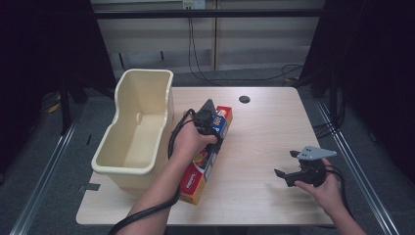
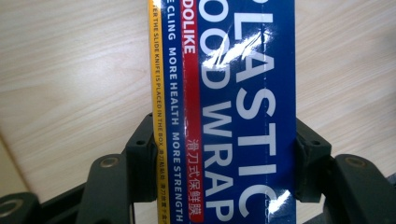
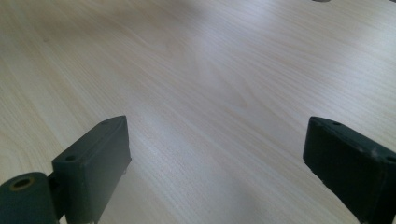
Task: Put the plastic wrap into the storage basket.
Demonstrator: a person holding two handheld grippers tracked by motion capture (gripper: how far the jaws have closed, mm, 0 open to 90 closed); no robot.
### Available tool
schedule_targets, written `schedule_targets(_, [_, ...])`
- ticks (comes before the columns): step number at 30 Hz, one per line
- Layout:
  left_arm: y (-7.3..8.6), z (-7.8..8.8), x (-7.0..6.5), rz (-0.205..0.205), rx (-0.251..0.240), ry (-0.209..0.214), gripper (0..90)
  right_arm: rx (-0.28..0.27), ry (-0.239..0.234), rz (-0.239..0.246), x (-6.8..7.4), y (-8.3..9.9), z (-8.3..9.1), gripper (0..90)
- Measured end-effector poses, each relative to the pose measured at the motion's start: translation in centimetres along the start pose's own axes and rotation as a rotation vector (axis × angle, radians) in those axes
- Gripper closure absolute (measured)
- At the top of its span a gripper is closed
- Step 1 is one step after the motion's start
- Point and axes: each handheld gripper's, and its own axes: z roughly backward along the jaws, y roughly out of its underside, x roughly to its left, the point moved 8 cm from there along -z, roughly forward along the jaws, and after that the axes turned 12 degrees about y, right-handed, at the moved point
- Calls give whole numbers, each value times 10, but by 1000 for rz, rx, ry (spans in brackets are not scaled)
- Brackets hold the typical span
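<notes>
1. The plastic wrap box carries big white letters on blue reading "PLASTIC FOOD WRAP"; a red band beside them ends in "DOLIKE" with a line of Chinese characters below.
2. Smaller white lines read "CLING MORE HEALTH MORE STRENGTH", and the yellow edge strip says "THE SLIDE KNIFE IS PLACED IN THE BOX".
3. In the high view the box is long and narrow, its long axis running diagonally from the near table edge up and away to the right, just beside the cream plastic tub.
4. It is glossy, mostly blue with red, yellow and orange patches.
5. My left claw pinches the box across its width, one jaw on each long side.
6. My right claw is spread wide over the bare wooden table, gripping nothing, well apart from the box.
</notes>
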Motion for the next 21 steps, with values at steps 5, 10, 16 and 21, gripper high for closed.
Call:
schedule_targets(5, [-2,14,-2,-1,-5,2,405,-1,-2,0,1,0,0,71])
schedule_targets(10, [-4,27,-5,11,-11,11,405,-4,-8,2,2,0,0,68])
schedule_targets(16, [-7,41,-8,8,-20,22,405,-12,-21,9,3,-1,0,52])
schedule_targets(21, [-8,53,-10,9,-14,32,405,-8,-29,3,5,-1,0,49])
